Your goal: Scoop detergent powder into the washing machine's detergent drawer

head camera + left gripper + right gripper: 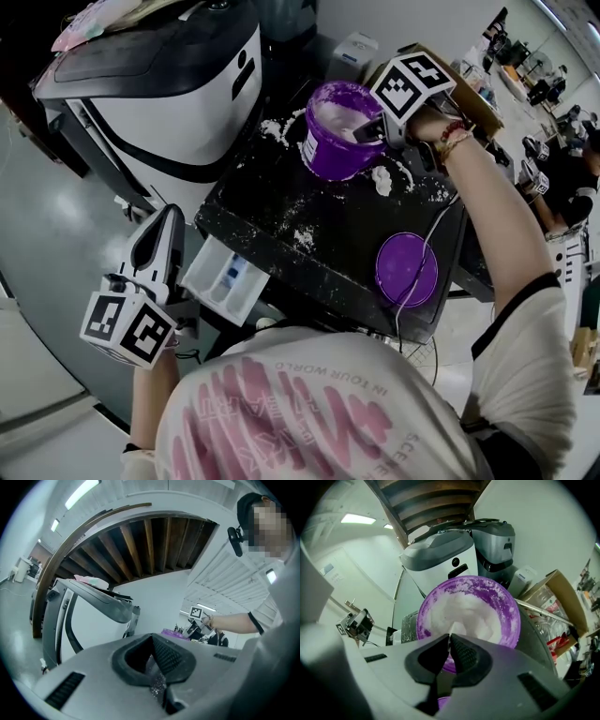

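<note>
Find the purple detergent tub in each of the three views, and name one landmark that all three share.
Head view: the purple tub stands upper centre, on the powder-strewn black top.
Left gripper view: only a thin purple sliver, just right of centre, in the distance.
Right gripper view: it fills the centre, full of white powder, just beyond the jaws.
Shared landmark: the white machine with the grey top.

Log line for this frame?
left gripper: shut, empty | right gripper: shut on white scoop, in powder tub | drawer: open
</note>
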Available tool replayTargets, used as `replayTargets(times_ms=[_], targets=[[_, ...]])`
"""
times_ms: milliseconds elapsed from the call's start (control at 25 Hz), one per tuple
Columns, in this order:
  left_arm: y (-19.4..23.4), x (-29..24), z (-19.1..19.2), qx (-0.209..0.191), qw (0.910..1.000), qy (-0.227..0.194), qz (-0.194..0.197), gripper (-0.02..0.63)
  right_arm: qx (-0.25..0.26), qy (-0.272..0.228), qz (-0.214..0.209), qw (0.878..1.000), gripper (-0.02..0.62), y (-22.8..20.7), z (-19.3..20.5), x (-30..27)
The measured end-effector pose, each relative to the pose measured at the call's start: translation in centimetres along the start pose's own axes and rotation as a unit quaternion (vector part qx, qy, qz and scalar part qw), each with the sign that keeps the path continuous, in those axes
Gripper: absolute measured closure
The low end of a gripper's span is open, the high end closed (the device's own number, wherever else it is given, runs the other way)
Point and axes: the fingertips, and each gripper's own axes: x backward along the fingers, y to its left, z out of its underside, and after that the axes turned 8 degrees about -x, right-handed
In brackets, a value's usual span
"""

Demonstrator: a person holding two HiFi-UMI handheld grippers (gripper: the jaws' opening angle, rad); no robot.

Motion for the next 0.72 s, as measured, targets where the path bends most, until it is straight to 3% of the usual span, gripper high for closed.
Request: replayTargets(times_ms=[320, 720], targets=[[0.4, -0.1, -0.1, -0.001, 1.0000, -0.001, -0.005, 0.604, -0.057, -0.050, -0.044, 0.996, 0.589, 0.3, -1.5, 0.4], [0.4, 0.0, 0.1, 0.002, 1.0000, -0.001, -0.002, 0.604, -0.099, -0.075, -0.073, 0.990, 0.591, 0.6, -2.0, 0.8]])
